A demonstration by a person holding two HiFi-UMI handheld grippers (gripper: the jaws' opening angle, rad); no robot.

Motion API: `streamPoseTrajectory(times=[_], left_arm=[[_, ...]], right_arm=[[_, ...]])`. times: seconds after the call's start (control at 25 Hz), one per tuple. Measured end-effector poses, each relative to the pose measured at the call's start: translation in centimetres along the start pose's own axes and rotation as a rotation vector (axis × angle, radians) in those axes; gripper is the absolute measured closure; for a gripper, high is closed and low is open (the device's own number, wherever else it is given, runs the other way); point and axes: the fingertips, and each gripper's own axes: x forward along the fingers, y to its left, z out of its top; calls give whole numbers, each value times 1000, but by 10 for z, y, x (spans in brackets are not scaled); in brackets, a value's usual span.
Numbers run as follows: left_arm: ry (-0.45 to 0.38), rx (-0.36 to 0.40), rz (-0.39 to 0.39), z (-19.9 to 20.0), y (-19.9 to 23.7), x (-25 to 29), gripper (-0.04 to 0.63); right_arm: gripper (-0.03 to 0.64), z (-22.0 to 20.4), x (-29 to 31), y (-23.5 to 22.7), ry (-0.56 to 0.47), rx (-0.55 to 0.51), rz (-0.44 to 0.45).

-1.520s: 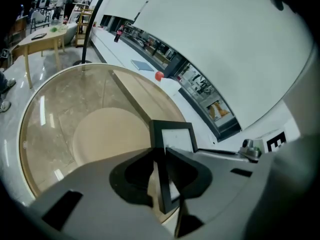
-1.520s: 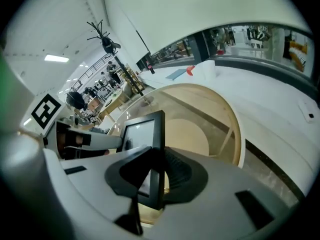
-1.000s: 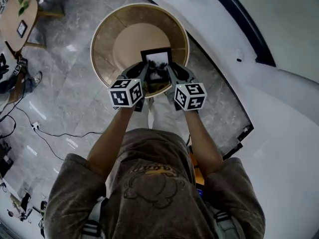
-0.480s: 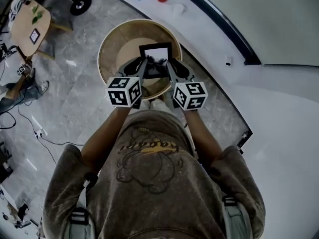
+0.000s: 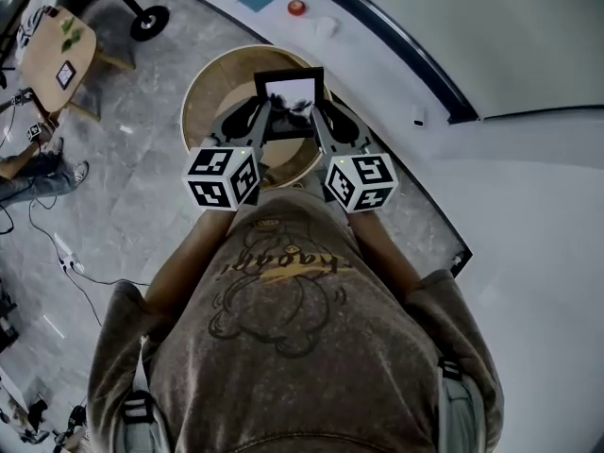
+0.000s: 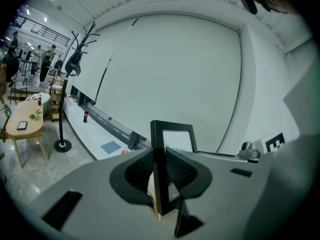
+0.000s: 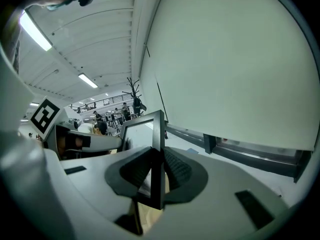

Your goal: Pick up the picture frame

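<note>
The left gripper [image 6: 161, 160] is closed to a narrow gap on the left side rail of the picture frame [image 5: 291, 92], its ribbed dark pads [image 6: 137, 174] pressing the rail from front and back. The right gripper [image 7: 157, 166] pinches the opposite side rail the same way, so the frame hangs upright between the two, its face turned toward the person. It sits out in front of the chest, above the far half of a round wooden table [image 5: 193, 102], and looks clear of the tabletop.

The frame is a thin black rectangle with square-edged, smooth rails around a pale, shiny pane. It is likely light and stiff, but the glossy rails could slide in the pads, and the pane would not take a knock or a squeeze. The side rails, gripped at matching height, seem the right hold; the pane itself should stay untouched.

The table is light wood with a raised rim. Around it lies grey polished stone floor [image 5: 132, 159], bordered by a smooth white curved platform [image 5: 528, 206].
</note>
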Motion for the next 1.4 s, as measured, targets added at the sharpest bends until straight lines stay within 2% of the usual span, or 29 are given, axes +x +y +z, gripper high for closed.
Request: streamPoseTrajectory(times=[0.44,1.4], left_arm=[[-60,30,-9,20,-11,-22,508],[-26,11,-20,10,-9,-16,508]], right_arm=[[526,21,-12,15,-49,-25,9],[528,13,-12,11,-28,-19,4]])
